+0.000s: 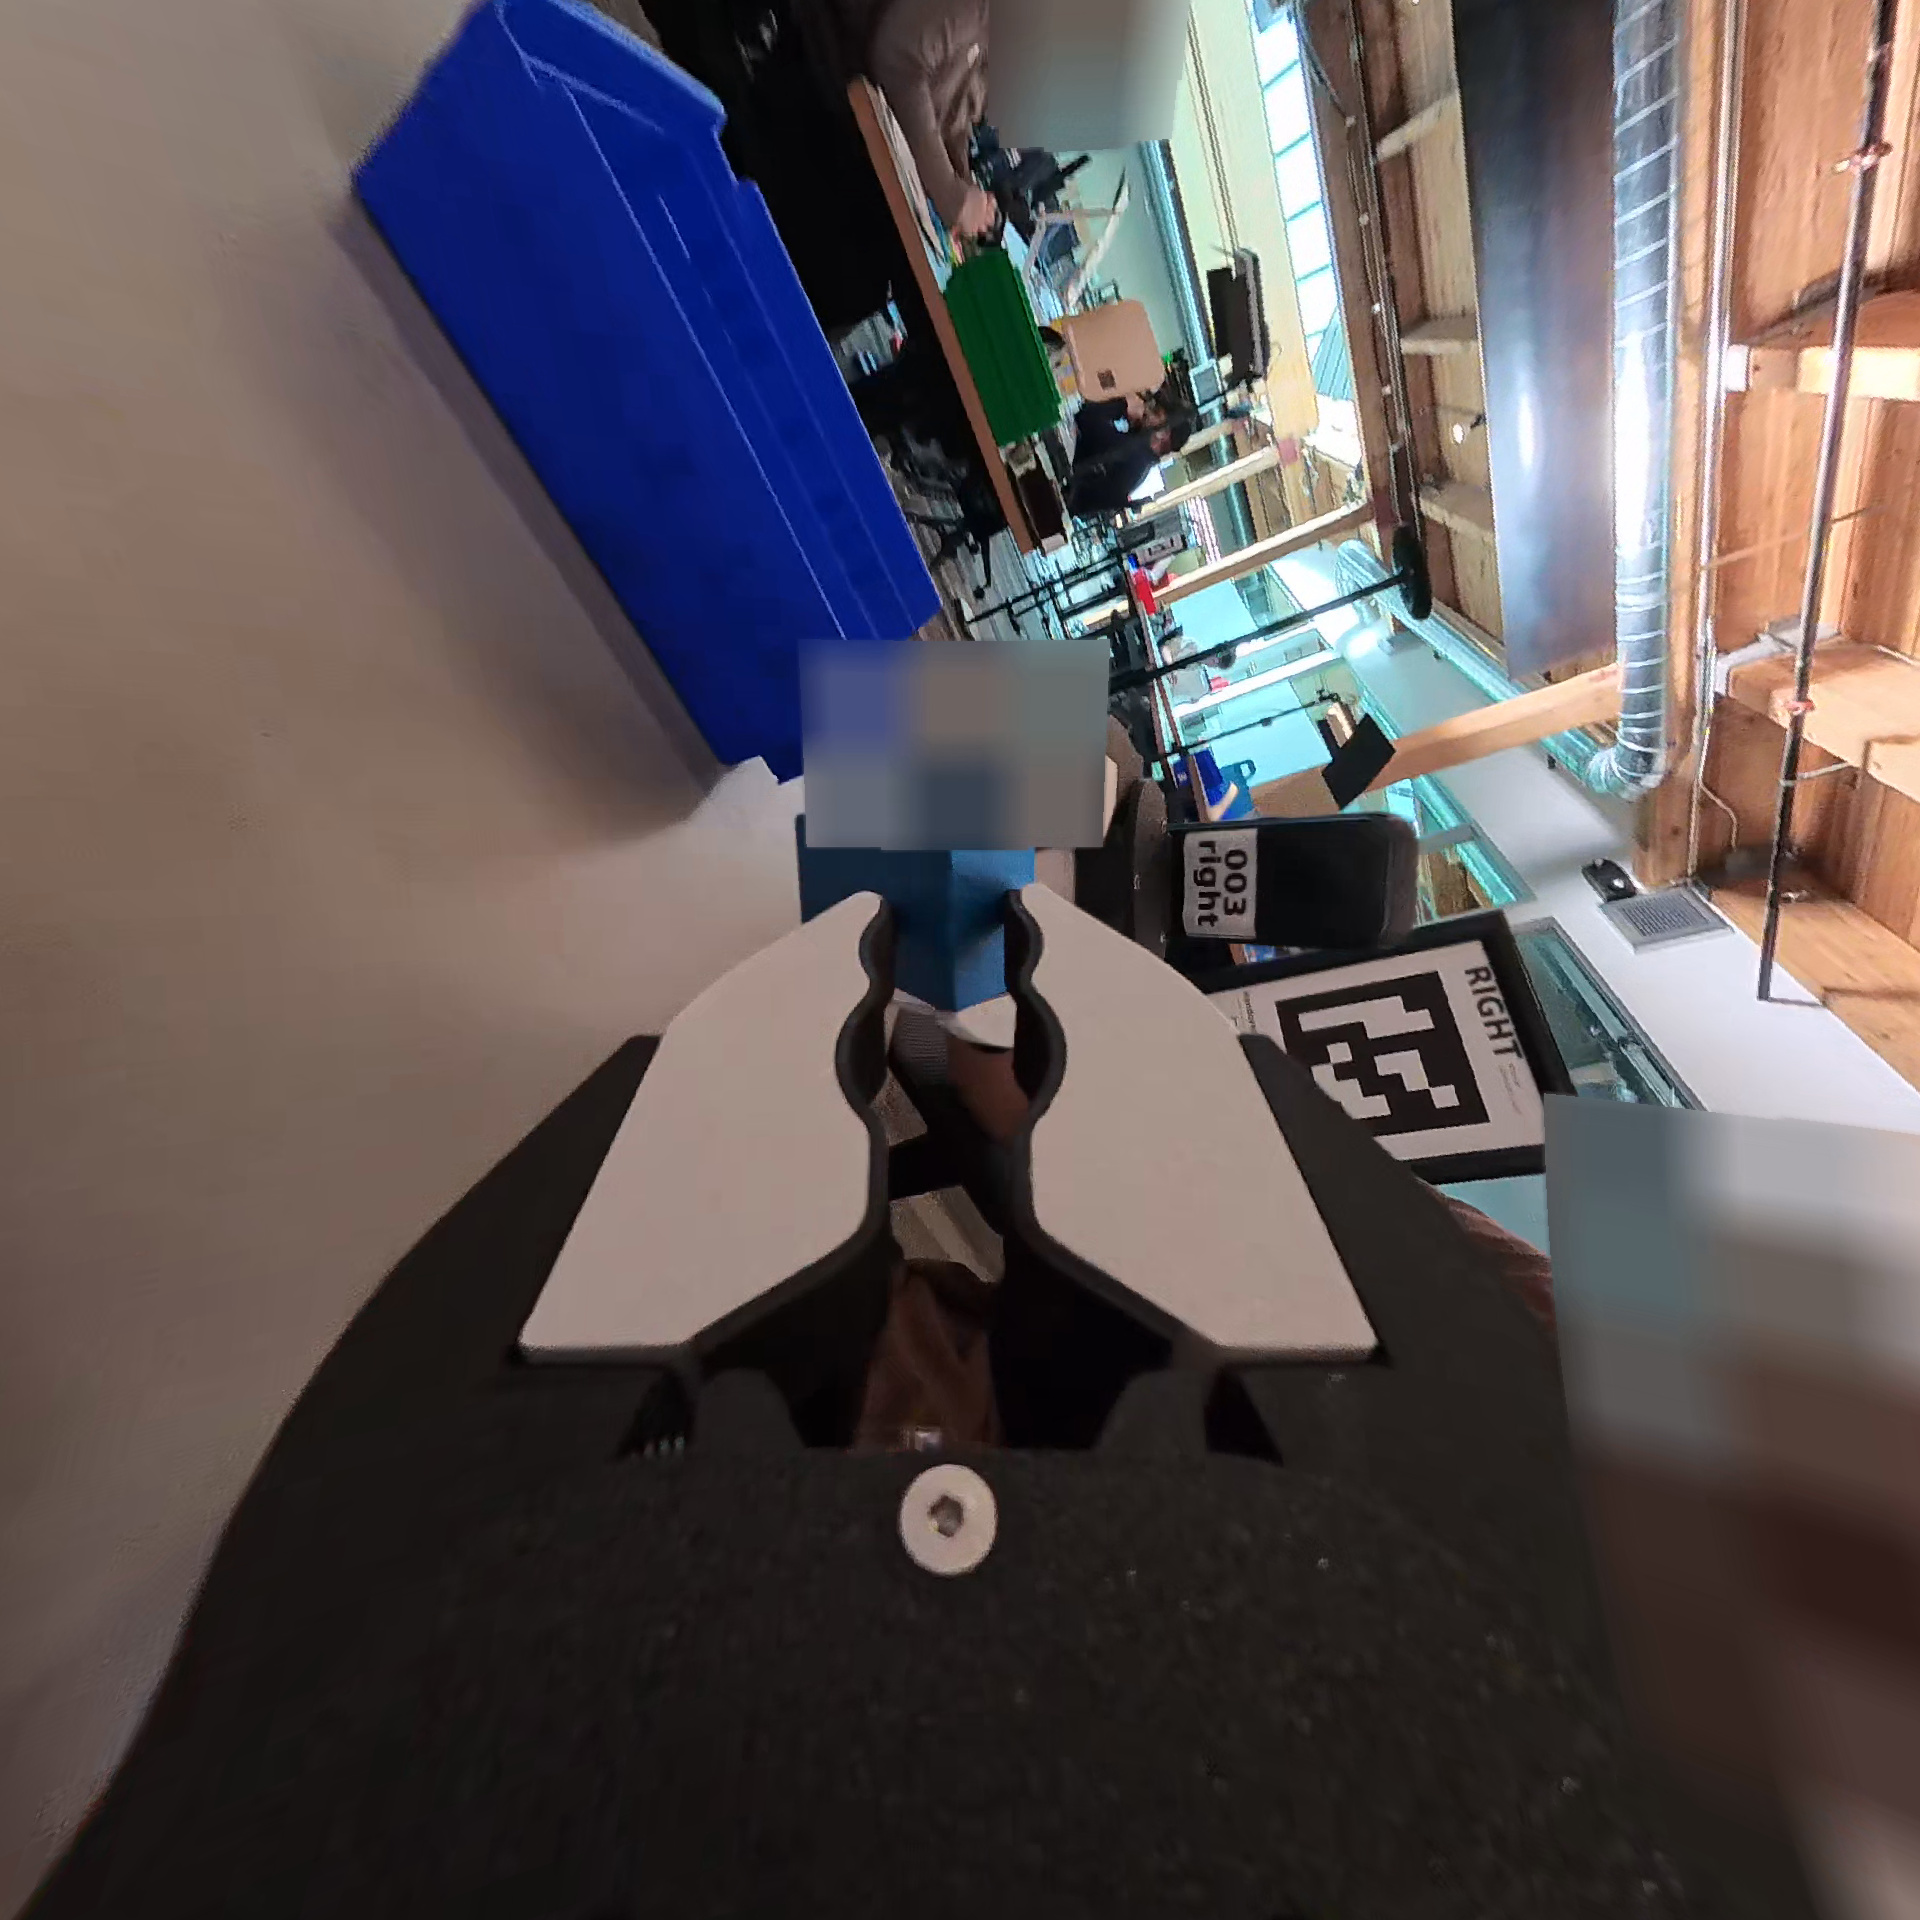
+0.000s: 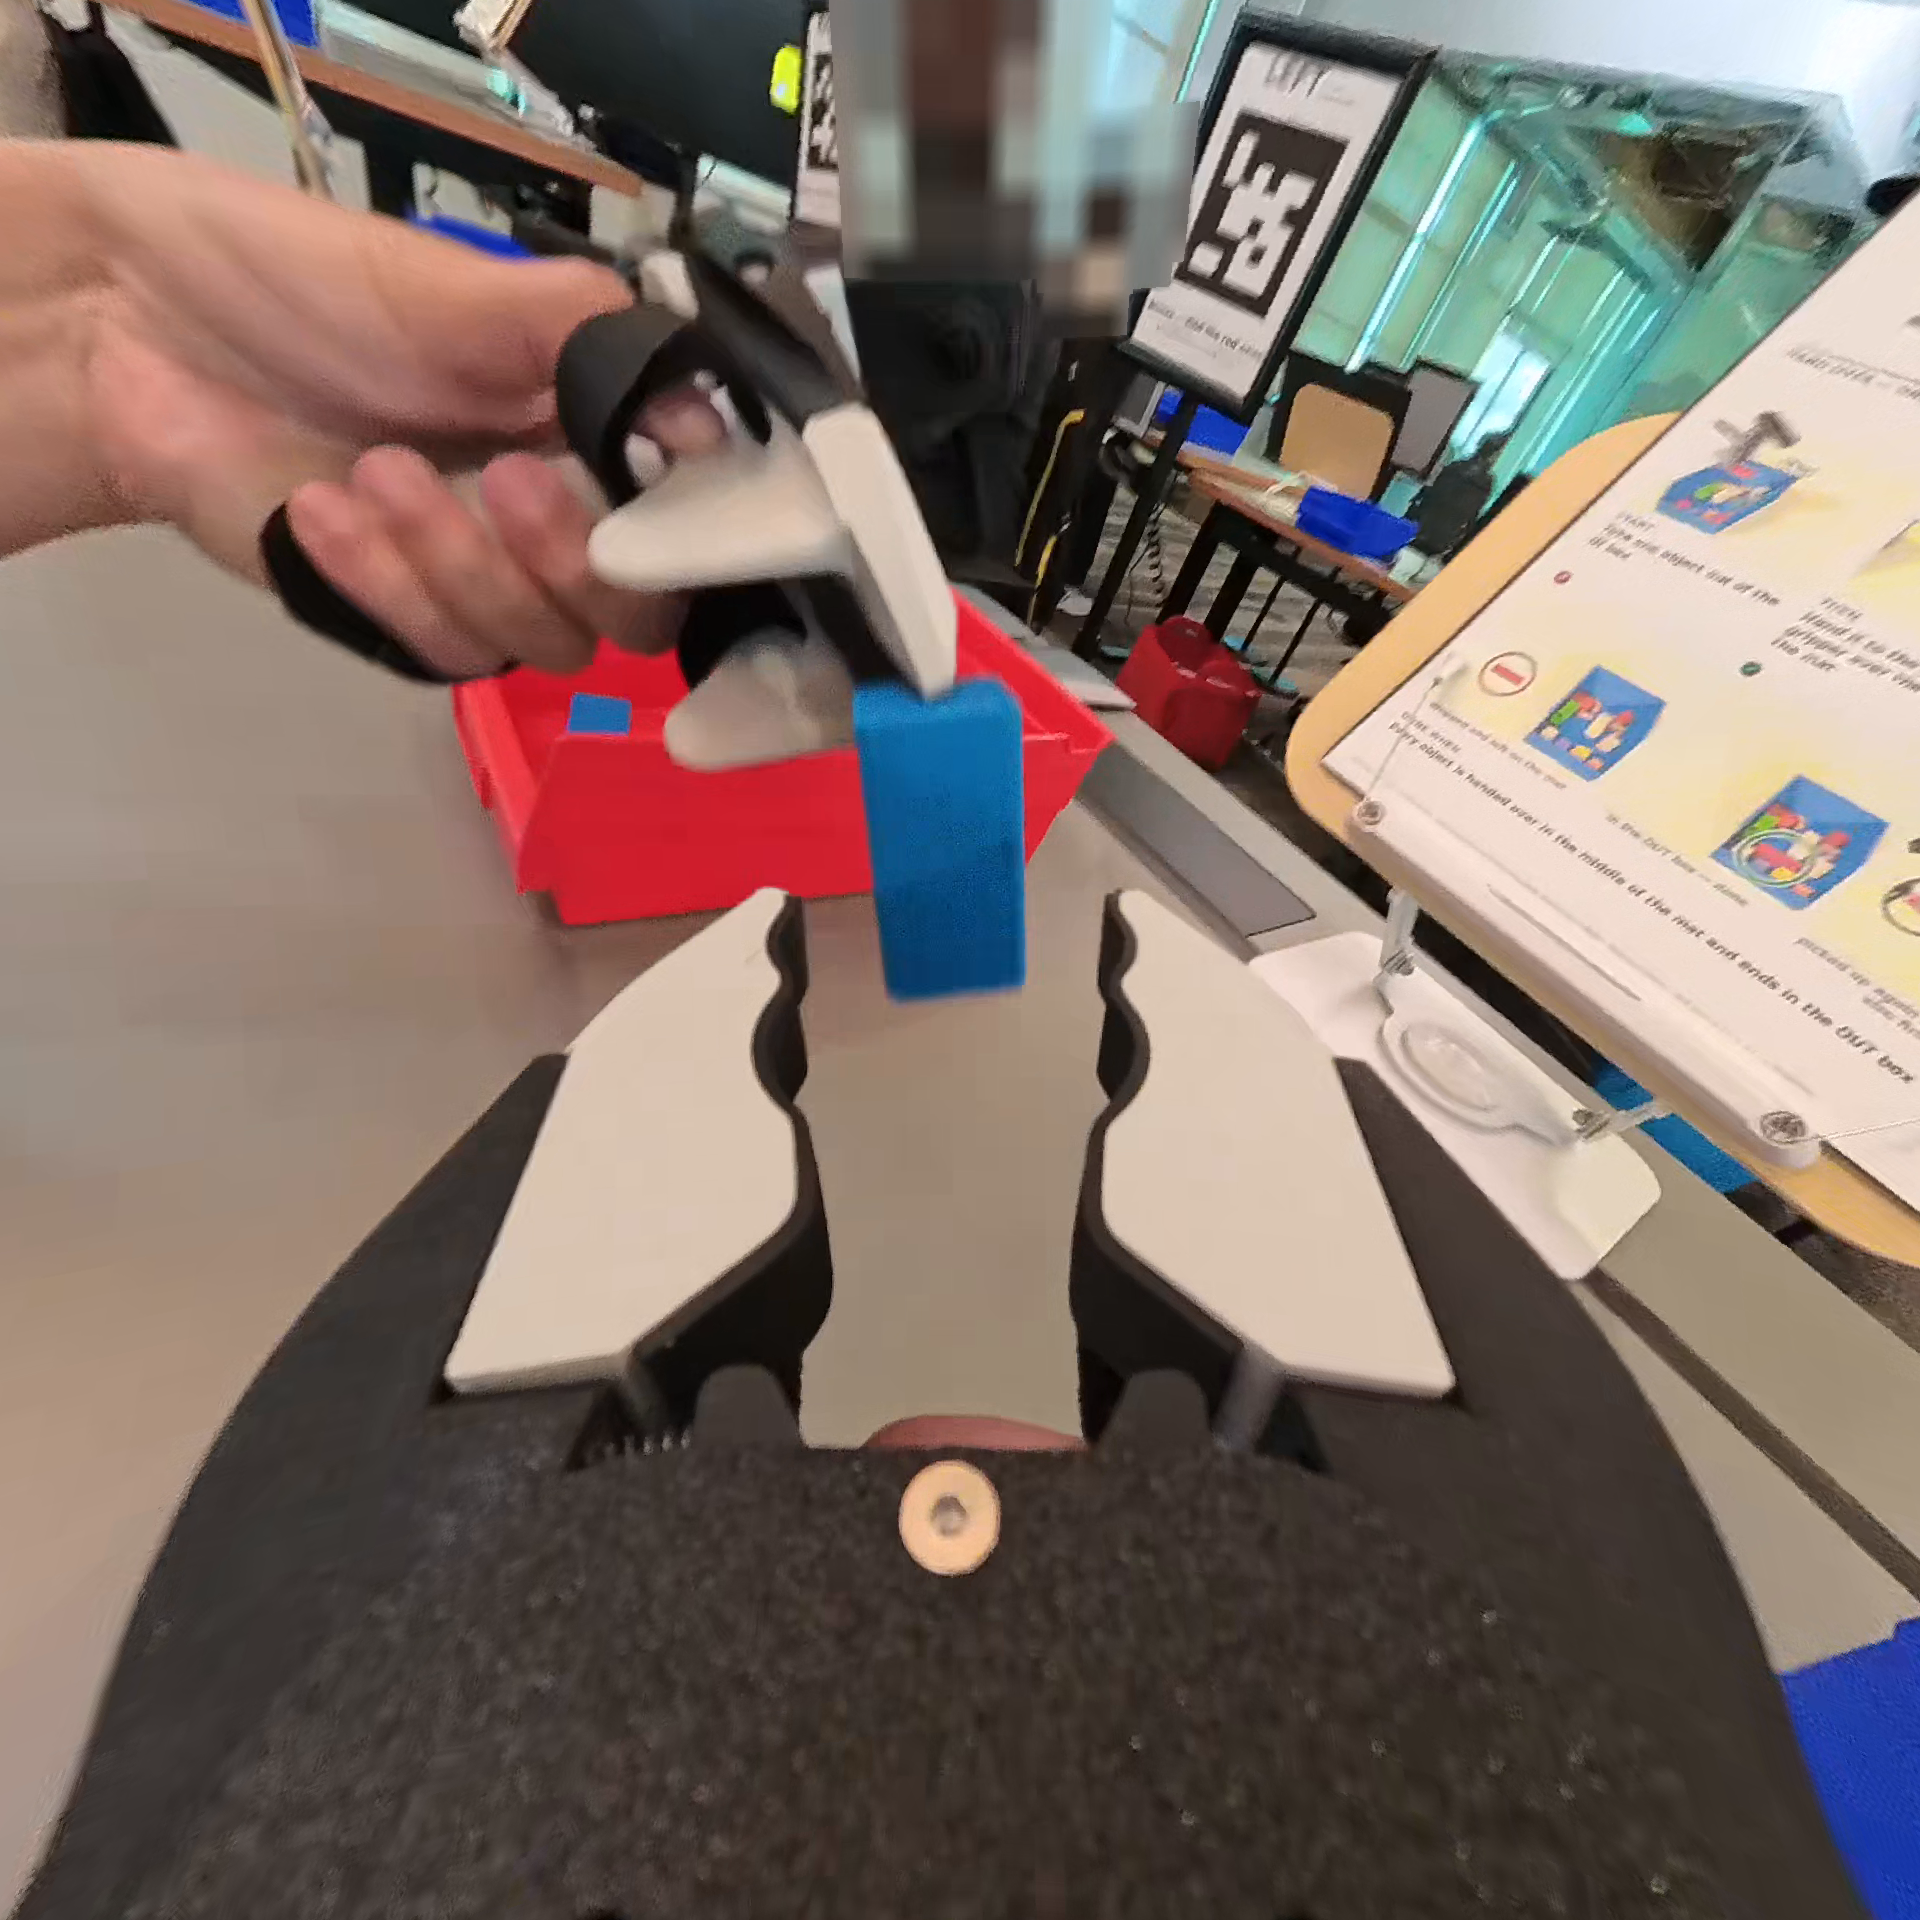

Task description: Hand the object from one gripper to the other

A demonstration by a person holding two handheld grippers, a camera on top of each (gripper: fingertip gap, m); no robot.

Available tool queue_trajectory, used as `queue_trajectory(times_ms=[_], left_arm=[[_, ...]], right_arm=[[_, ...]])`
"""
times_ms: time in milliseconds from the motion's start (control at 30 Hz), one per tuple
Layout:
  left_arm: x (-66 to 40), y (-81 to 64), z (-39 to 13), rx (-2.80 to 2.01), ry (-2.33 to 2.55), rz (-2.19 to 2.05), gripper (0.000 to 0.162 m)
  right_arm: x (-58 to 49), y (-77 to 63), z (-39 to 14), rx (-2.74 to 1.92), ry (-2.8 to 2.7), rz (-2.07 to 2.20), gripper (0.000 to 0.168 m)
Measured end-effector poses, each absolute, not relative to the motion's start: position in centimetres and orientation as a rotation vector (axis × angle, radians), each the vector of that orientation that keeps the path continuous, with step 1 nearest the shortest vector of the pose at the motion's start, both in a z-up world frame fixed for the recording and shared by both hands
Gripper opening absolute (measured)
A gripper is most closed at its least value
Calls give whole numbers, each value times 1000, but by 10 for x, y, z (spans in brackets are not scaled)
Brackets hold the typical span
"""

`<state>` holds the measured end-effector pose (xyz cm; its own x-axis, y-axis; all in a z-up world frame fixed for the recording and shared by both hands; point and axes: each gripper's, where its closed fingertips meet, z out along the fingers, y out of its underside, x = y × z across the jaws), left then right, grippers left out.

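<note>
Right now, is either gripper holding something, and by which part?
The left gripper pinches the blue foam block by its top end, and the block hangs down. The right gripper is open, holding nothing.

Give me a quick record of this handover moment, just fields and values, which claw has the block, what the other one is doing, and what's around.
held object: blue foam block, hanging down lengthwise
holder: left claw, shut on the block's top end
receiver: right claw, open, just below the block, not touching it
handover stage: block not yet between the right claw's fingers
behind the block: red bin on the grey table
right side: instruction sheet on a tilted board
blue bin: seen from the left wrist view
</note>
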<state>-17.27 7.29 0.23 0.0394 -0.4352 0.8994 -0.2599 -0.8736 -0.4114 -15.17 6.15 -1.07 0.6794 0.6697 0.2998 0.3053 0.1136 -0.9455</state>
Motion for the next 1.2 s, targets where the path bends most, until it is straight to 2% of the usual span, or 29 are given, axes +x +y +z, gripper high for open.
queue_trajectory(times_ms=[100,133,267,300,433,500,567,633,767,967,1200], left_arm=[[-152,64,0,-2176,722,-1978,20],[-149,62,2,-2169,703,-2004,20],[-143,53,10,-2136,696,-2056,18],[-145,49,15,-2111,701,-2072,21],[-175,39,-2,-2152,773,-1758,69],[-200,41,-23,-2151,709,-1456,75],[-222,28,-34,-2052,677,-1267,68],[-242,11,-52,-1982,664,-1095,69],[-274,-18,-100,-1952,644,-866,69],[-275,-18,-125,-2005,693,-818,65],[-267,-23,-142,-2044,788,-769,63]], right_arm=[[-152,68,-6,-1436,-801,329,48],[-150,69,-10,-1453,-808,308,33],[-142,59,-2,-1416,-802,340,33],[-138,57,2,-1409,-794,349,33],[-100,53,36,-1393,-751,297,33],[-59,54,64,-1393,-683,241,33],[-4,58,81,-1456,-585,168,33],[62,65,83,-1551,-434,63,33],[180,76,22,-1874,-41,-66,32],[218,83,-125,-2418,186,-69,34],[215,80,-178,-2623,220,-61,34]])
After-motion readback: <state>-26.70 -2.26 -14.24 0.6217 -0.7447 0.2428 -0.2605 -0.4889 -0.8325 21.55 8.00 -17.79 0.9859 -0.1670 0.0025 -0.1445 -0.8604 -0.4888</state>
